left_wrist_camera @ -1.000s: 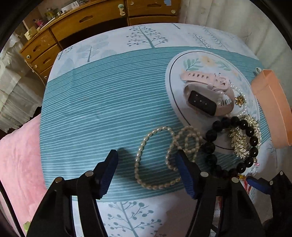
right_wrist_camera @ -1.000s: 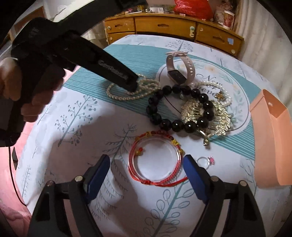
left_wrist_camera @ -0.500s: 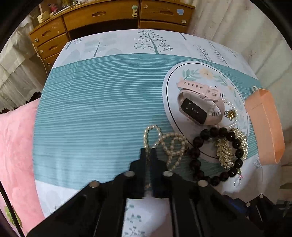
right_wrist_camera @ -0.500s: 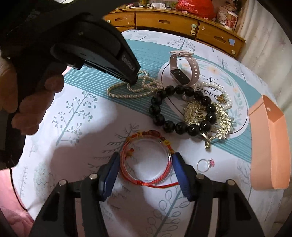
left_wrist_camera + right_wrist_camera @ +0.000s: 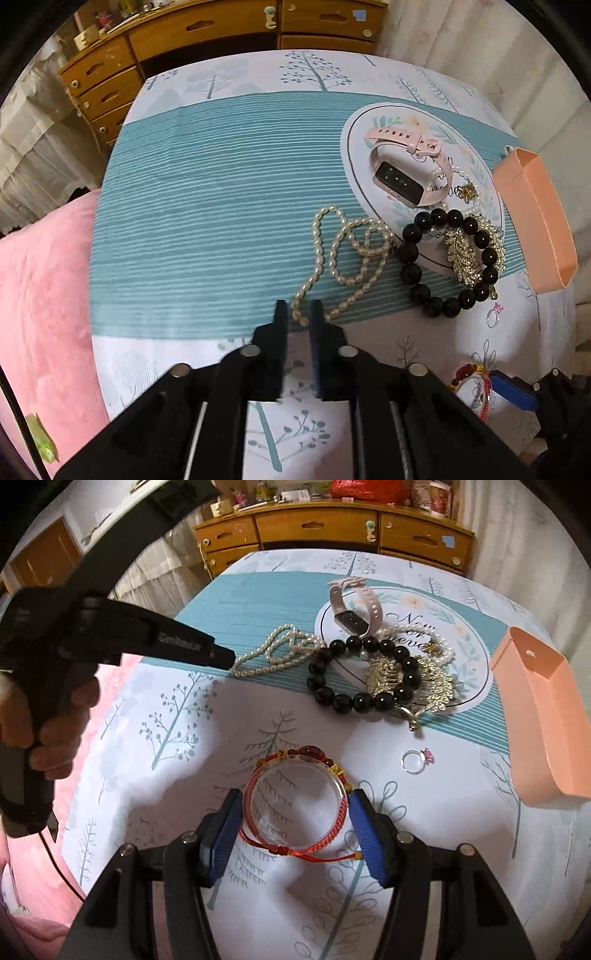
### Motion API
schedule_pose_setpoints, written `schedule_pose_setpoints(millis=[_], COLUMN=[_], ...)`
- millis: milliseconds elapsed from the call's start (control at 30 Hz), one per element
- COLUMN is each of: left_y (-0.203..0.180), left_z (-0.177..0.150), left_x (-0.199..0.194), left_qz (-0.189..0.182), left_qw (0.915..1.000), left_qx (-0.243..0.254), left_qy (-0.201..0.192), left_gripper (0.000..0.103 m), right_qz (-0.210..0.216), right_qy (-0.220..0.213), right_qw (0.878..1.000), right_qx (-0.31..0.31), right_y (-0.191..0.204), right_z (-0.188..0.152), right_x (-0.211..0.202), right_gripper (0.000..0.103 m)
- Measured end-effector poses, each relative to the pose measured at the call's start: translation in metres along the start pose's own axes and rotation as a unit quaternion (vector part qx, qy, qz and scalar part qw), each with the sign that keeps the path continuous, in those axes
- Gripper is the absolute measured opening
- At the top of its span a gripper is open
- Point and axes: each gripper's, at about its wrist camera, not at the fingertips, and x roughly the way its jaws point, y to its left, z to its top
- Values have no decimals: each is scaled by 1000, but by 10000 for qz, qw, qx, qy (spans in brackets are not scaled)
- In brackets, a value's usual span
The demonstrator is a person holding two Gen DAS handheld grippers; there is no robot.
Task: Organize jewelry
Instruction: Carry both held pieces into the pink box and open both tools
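Observation:
My left gripper [image 5: 298, 314] is shut on the near end of the pearl necklace [image 5: 347, 254], which trails across the teal cloth; both also show in the right wrist view, the gripper [image 5: 225, 657] and the necklace [image 5: 280, 653]. My right gripper [image 5: 293, 812] is closed against both sides of a clear bangle with a red cord bracelet [image 5: 295, 805] lying on the cloth. A black bead bracelet [image 5: 362, 675], gold brooches [image 5: 410, 679], a pink smartwatch [image 5: 354, 605] and a small ring [image 5: 415, 761] lie further off.
An open peach box [image 5: 543, 716] stands at the right. A round printed mat [image 5: 472, 642] lies under the watch. A wooden dresser [image 5: 325, 528] is behind the bed. A pink blanket [image 5: 40, 295] covers the left side.
My left gripper shut on the end of the pearl necklace and pulled it nearer. My right gripper narrowed from wide open until its pads met the clear bangle.

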Motion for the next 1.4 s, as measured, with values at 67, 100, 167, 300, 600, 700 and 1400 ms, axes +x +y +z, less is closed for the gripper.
schedule_pose_setpoints(millis=[67, 100, 167, 300, 600, 700, 1400], left_y=[-2, -3, -5, -5, -11, -9, -27], left_z=[4, 7, 11, 14, 8, 0, -5], left_x=[5, 9, 13, 15, 4, -19, -209], left_qz=[56, 120, 159, 35, -129, -263, -451], left_qw=[9999, 9997, 9994, 9984, 9976, 9981, 9989], left_qx=[117, 201, 315, 570, 540, 451, -108], left_qy=[16, 54, 32, -2, 415, 329, -9], left_gripper=[15, 15, 15, 5, 2, 2, 3], right_qz=[-76, -97, -146, -341, -506, -538, -326], right_qy=[-25, -26, -44, -68, -222, -305, -962], right_qw=[10000, 9999, 9998, 9994, 9975, 9966, 9908], right_qx=[43, 67, 89, 91, 444, 547, 895], right_y=[0, 0, 2, 5, 1, -2, -72], right_z=[-3, -2, -5, -6, -5, -2, 35], right_x=[-3, -3, -5, -8, -36, -55, -166], right_gripper=[59, 59, 59, 59, 59, 59, 60])
